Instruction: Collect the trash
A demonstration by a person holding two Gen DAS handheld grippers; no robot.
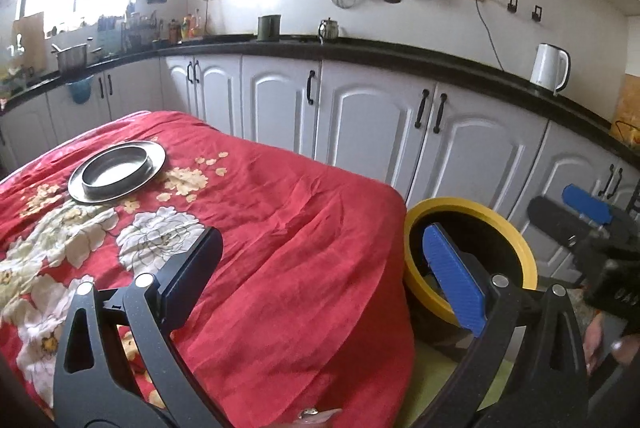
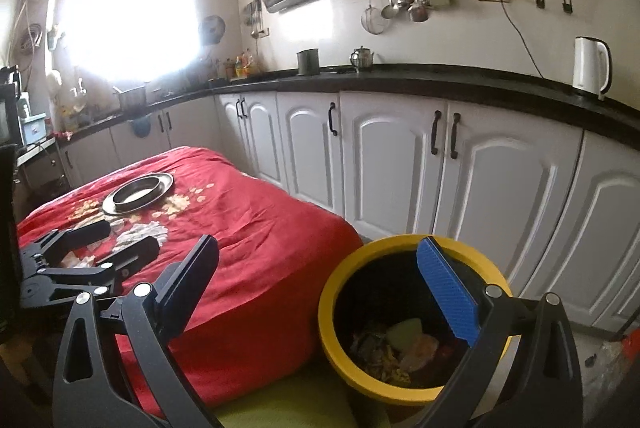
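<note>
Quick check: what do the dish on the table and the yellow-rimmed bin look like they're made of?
The dish looks like stainless steel: grey, shiny, reflecting window light on its rim. The bin looks like moulded plastic: a smooth, glossy yellow rim with a dark inside, possibly a liner; I can't tell which.

kitchen | white cabinets [image 2: 392, 156] | black countertop [image 2: 440, 78] | bright window [image 2: 132, 0] | white walls

Both wrist views face the counter [image 1: 360, 48], sharing table [image 2: 260, 228] and, perhaps nearer rightward, bin [image 2: 332, 308]
</note>
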